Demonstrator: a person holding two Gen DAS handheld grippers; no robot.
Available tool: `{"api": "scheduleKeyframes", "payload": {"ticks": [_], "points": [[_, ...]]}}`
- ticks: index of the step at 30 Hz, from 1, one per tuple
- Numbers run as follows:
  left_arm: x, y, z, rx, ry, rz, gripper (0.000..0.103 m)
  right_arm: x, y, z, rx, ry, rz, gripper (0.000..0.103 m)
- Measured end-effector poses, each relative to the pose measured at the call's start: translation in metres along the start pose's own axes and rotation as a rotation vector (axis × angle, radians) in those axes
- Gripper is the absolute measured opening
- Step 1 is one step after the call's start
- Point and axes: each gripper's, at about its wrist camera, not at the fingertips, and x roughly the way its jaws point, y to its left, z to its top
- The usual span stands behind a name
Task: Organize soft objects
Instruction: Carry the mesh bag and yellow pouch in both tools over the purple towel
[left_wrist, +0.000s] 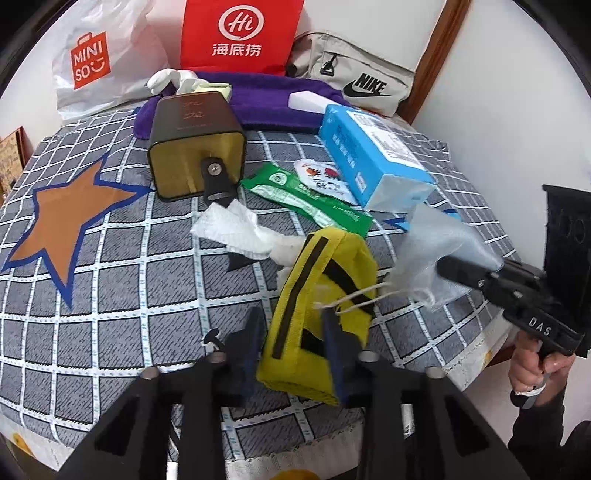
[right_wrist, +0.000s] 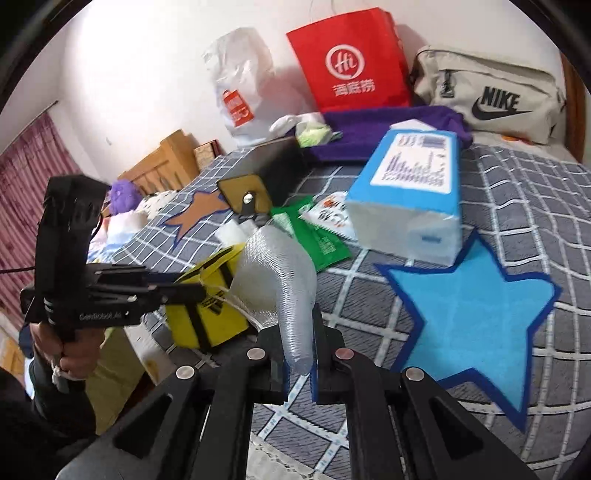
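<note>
From my feed I count three bags behind the blue tissue pack (left_wrist: 373, 155) — a white Miniso bag (left_wrist: 99, 62), a red Haidilao bag (left_wrist: 240, 35), a beige Nike bag (left_wrist: 354, 79). Two star patches: orange (left_wrist: 72, 210), blue (right_wrist: 472, 314). Left of the pack — one green sachet (left_wrist: 306, 197), one brown-and-gold tin (left_wrist: 197, 146). Two grippers: left (left_wrist: 291, 332), right (right_wrist: 299, 360).

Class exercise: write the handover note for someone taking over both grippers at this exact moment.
Left gripper: shut on the yellow pouch, lifted over the checked cloth.
Right gripper: shut on the clear mesh bag; white strings join it to the pouch.
Done: both soft items picked up.
Left: place them; crumpled tissue and green packet still lie loose near the tissue box.
</note>
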Motion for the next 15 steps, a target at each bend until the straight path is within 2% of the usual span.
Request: {"api": "scheduleKeyframes", "payload": {"ticks": [1, 2, 9, 15], "points": [[0.0, 0.0, 0.0, 0.002, 0.002, 0.002, 0.052, -0.001, -0.001, 0.001, 0.004, -0.006, -0.011, 0.008], [0.0, -0.001, 0.0, 0.006, 0.004, 0.005, 0.059, -0.002, -0.002, 0.001, 0.013, -0.01, -0.013, 0.008], [0.005, -0.007, -0.004, 0.045, 0.031, 0.01, 0.063, -0.006, -0.015, 0.005, 0.093, -0.057, -0.023, 0.008], [0.009, -0.003, -0.002, 0.012, 0.01, -0.003, 0.06, -0.003, -0.032, 0.0, 0.119, -0.02, -0.101, 0.008]]}}
